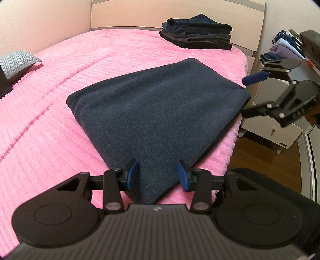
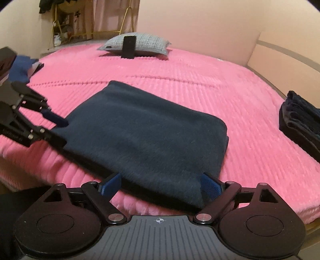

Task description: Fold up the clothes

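Note:
A navy fleece garment (image 1: 158, 104) (image 2: 148, 136) lies folded into a thick rectangle on the pink bedspread (image 1: 60, 112) (image 2: 200, 80), near the bed's edge. My left gripper (image 1: 158, 175) is open, its blue pads on either side of the garment's near corner. In the right wrist view the left gripper (image 2: 60, 131) sits at the garment's left corner. My right gripper (image 2: 160, 185) stands wide open around another corner, the cloth lying between its fingers. From the left wrist view the right gripper (image 1: 249, 96) hovers at the garment's right corner, off the bed's edge.
A stack of folded dark clothes (image 1: 197, 33) (image 2: 302, 122) sits by the headboard (image 1: 140, 14). A grey pillow (image 2: 138, 45) with a black phone (image 2: 129, 47) leaning on it lies on the bed. A white nightstand (image 1: 276, 120) and wooden floor (image 1: 260, 160) are beside the bed.

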A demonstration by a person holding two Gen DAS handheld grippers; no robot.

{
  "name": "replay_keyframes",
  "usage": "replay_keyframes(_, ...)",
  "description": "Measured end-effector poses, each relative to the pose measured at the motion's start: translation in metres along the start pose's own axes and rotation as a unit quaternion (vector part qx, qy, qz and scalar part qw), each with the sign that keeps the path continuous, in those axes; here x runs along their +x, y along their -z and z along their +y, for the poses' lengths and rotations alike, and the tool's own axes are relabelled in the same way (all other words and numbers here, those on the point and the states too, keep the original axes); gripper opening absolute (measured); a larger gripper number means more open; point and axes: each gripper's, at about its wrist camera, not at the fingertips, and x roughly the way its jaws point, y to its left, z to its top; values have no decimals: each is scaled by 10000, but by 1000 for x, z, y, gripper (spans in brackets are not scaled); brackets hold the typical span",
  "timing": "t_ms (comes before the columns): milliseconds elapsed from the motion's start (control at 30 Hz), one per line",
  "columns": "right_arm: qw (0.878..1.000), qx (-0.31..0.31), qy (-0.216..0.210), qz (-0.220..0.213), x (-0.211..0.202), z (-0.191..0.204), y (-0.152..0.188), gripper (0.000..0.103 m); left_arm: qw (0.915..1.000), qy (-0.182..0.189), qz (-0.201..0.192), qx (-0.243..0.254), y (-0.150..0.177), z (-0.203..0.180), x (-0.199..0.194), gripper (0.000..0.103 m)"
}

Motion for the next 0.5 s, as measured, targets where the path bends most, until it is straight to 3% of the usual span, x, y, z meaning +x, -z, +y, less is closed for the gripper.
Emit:
replay_keyframes(300, 9998, -182, -55, -29, -9, 13, 0, 89, 9999, 75, -47, -73, -1, 1, -9, 41)
replay_keyframes(500, 9971, 570, -141, -485, -22, -22, -20, 89, 9940, 241, -612, -871, -8, 39, -37, 47)
